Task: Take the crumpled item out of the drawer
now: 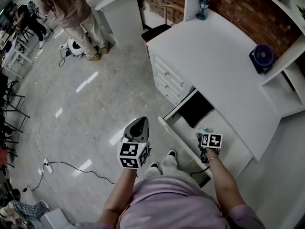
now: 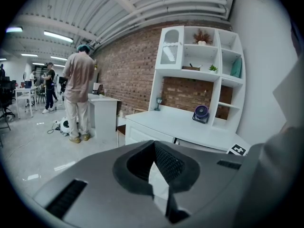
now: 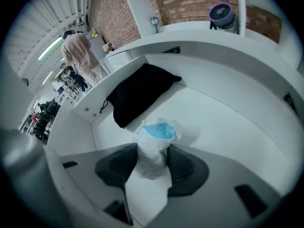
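Right tool: lowered into the open drawer, pointing steeply down. Jaws clamped on the crumpled item, one dark pad against each side.

Crumpled item: white wrinkled wrapper with a blue patch on top, standing upright between the pads. Positioned over the near part of the white drawer floor. Contact between its lower end and the floor: not determinable. Near a black cloth, which lies farther back along the left drawer wall in the right gripper view; not touching it.

Left tool: held out over the room floor, well apart from the drawer. Tips together, nothing between the jaws.

Drawer: pulled out from under the white bench, toward the person's legs.

On the bench top: a purple fan at the brick-wall side and a small blue lantern-shaped piece at the far corner.

Beyond the bench: a standing person, back turned, beside a second white cabinet.

On the room floor: a black cable running to a power strip.
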Motion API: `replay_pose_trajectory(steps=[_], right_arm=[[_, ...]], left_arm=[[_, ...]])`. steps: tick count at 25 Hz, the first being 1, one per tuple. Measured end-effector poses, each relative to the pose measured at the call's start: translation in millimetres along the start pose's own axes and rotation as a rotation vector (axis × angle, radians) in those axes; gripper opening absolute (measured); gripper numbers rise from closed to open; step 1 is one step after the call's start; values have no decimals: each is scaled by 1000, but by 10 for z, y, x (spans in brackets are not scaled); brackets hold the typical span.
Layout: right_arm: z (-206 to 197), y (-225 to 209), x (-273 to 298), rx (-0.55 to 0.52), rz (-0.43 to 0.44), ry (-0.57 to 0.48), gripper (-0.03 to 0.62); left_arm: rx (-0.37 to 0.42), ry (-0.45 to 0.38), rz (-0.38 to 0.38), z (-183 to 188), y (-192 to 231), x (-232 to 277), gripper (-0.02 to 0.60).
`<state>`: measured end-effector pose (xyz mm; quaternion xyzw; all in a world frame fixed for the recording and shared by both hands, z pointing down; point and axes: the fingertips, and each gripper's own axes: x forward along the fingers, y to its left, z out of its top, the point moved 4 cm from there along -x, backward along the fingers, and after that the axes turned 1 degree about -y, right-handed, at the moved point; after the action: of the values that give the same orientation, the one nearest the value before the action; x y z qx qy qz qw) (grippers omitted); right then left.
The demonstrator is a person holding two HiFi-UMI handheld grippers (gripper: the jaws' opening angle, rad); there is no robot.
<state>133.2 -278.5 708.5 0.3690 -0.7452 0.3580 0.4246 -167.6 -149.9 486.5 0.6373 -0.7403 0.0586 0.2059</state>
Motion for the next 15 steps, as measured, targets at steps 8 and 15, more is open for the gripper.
replay_pose_trajectory(steps=[8,15], right_arm=[[48,100,-115,-49,24,-41,167],[183,245,-386,-74,60,-145,161]], left_arm=[[2,-4,-19,-36,-41,-15,0],[7,-12,-51,-45,-139,-44,0]])
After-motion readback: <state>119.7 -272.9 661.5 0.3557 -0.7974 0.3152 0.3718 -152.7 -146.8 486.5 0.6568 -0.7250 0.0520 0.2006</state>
